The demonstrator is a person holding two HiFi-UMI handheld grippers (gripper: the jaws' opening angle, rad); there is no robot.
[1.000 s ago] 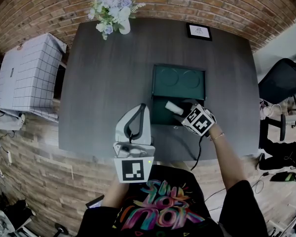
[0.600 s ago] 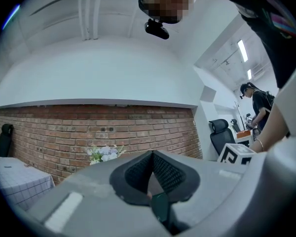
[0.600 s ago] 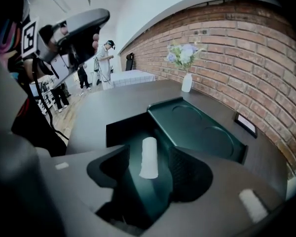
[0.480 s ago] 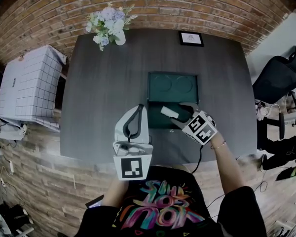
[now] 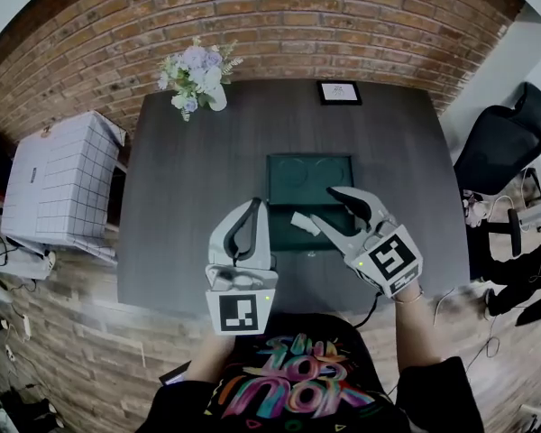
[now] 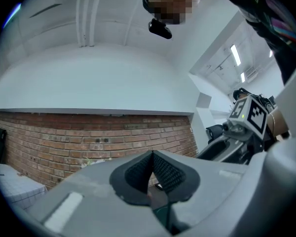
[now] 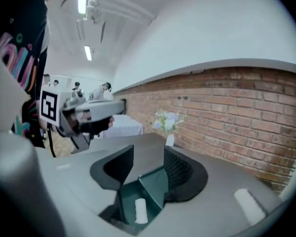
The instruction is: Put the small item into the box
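Head view, with both gripper views. A dark table (image 5: 198, 197) stands against a brick wall (image 5: 279, 25). At its middle lies an open green box (image 5: 288, 171), its lid folded back to the far side and its tray on the near side.

The small item (image 5: 303, 223), a short white cylinder, lies on its side on the floor of the tray, toward the near edge of the box.

The right gripper (image 5: 329, 207) is raised over the near right part of the box and points left and far. Its jaws stand spread and are closing. In the right gripper view the small item shows low between them, resting in the box, and neither pad presses on it.

The left gripper (image 5: 252, 207) is held over the table just left of the box, clear of it. Its jaws are pressed together with nothing between them, and in the left gripper view the two ribbed pads (image 6: 167, 173) meet at the tips.

A vase of flowers (image 5: 198, 73) stands at the far left corner of the table and a small picture frame (image 5: 339, 92) at the far edge, right of centre. A white checked case (image 5: 59, 177) sits off the left side of the table. A black chair (image 5: 500, 142) is off its right side.
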